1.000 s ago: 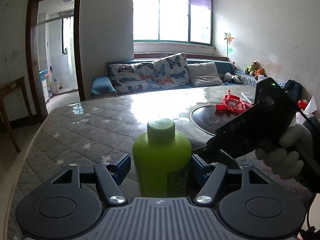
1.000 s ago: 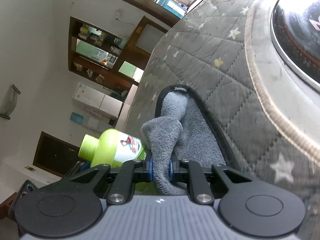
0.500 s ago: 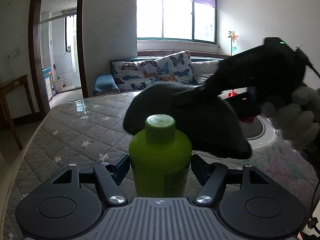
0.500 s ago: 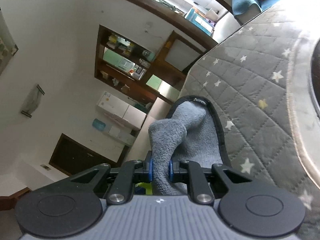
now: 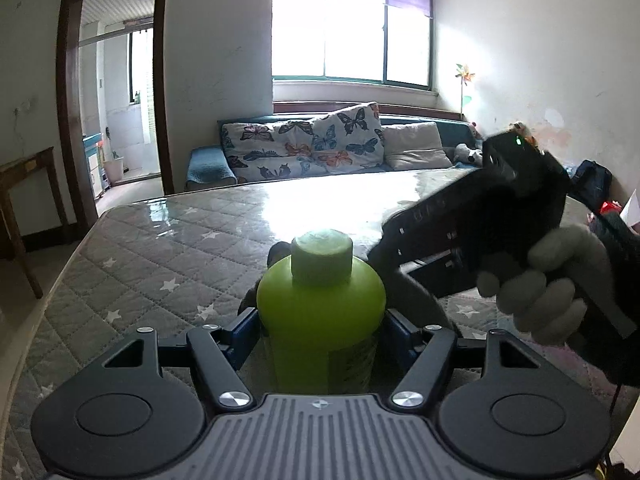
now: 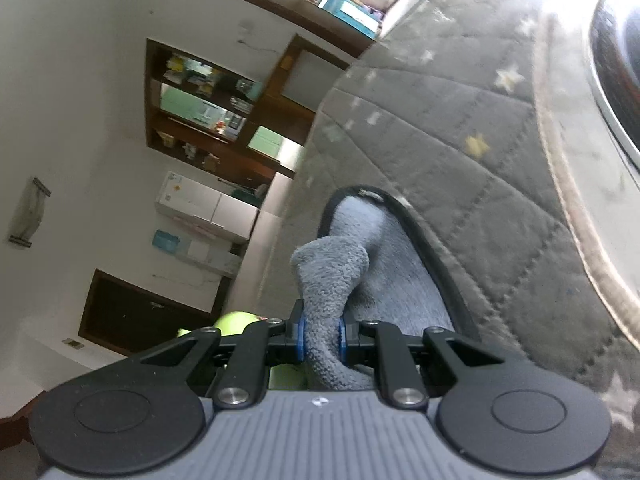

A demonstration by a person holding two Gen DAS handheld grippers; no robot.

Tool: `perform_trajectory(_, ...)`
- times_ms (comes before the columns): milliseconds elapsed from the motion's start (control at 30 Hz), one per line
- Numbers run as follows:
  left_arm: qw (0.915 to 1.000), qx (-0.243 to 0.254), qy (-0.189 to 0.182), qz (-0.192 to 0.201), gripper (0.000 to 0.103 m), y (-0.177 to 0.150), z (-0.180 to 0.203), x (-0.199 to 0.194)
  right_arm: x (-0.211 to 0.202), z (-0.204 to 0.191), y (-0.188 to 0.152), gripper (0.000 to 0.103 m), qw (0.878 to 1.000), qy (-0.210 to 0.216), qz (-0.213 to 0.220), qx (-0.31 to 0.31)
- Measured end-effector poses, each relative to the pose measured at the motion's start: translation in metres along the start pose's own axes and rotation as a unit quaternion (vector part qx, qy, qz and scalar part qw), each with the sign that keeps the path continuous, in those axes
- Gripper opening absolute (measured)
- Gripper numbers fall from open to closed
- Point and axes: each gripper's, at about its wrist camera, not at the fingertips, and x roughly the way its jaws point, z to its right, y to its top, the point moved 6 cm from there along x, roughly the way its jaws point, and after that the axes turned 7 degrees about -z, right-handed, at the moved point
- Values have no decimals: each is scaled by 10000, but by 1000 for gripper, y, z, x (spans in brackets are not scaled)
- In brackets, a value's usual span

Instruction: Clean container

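Fingers of the left gripper [image 5: 320, 332] clamp an upright green bottle [image 5: 320, 312], just easing; right gripper [image 6: 320, 336] fingers pinch a grey cloth [image 6: 340, 276]. Half a second ago the cloth hung above the bottle; now it's lowered behind it over the quilted surface [image 5: 160, 248], so wiping seems underway.

Left wrist view – upright, close behind green bottle [image 5: 320, 312], facing sofa [image 5: 320, 152], right view rolled sideways – shares bottle, quilted table [image 5: 160, 248].

Bright window [image 5: 352, 36] above a blue sofa [image 5: 208, 168] with butterfly cushions [image 5: 304, 146]; white walls.
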Motion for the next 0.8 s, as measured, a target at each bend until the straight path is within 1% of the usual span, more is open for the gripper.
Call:
perform_trajectory(233, 9999, -92, 52, -26, 71, 3, 1, 3, -7, 9, -12, 14, 9999, -117, -49, 11)
perform_trajectory(433, 10000, 1, -54, 68, 70, 4, 1, 6, -23, 13, -24, 14, 10000, -61, 31, 42)
perform_trajectory(500, 9998, 10, -171, 95, 70, 5, 2, 7, -29, 12, -25, 14, 9999, -28, 107, 60)
perform_trajectory(600, 9993, 155, -327, 133, 70, 10, 8, 13, -44, 11, -25, 14, 9996, 14, 270, 56)
perform_trajectory(700, 9984, 366, -411, 162, 70, 15, 16, 22, -61, 4, -21, 14, 9987, 91, 499, -8)
perform_trajectory(800, 9976, 421, -525, 174, 70, 19, 17, 30, -78, -6, -14, 14, 9971, 218, 715, -120)
